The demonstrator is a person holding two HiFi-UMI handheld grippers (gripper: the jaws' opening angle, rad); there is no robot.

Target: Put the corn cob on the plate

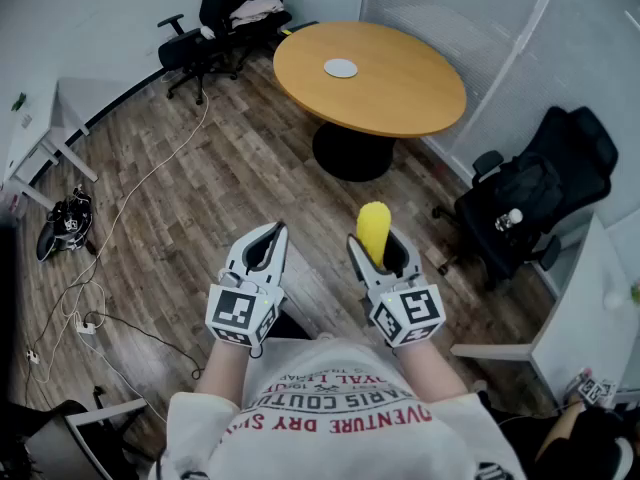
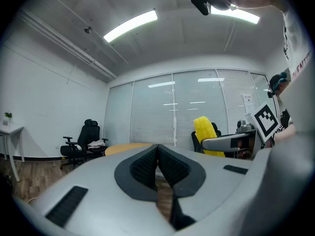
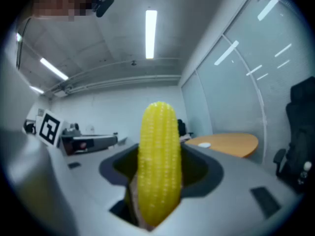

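Observation:
A yellow corn cob [image 1: 374, 233] stands upright between the jaws of my right gripper [image 1: 377, 251], which is shut on it; the right gripper view shows the corn cob [image 3: 158, 163] filling the middle, tip up. My left gripper [image 1: 264, 244] hangs beside it at the same height, jaws shut with nothing between them. Its dark pads [image 2: 157, 167] meet in the left gripper view, where the cob [image 2: 206, 133] shows at the right. A small white plate [image 1: 340, 68] lies on the round wooden table [image 1: 400, 88] well ahead of both grippers, also seen as the plate [image 3: 204, 145].
Wood floor lies between me and the table. Black office chairs stand at the far left [image 1: 215, 28] and at the right [image 1: 530, 203]. Cables [image 1: 100, 308] trail on the floor at left. White desks sit at the left [image 1: 40, 138] and right [image 1: 590, 318] edges.

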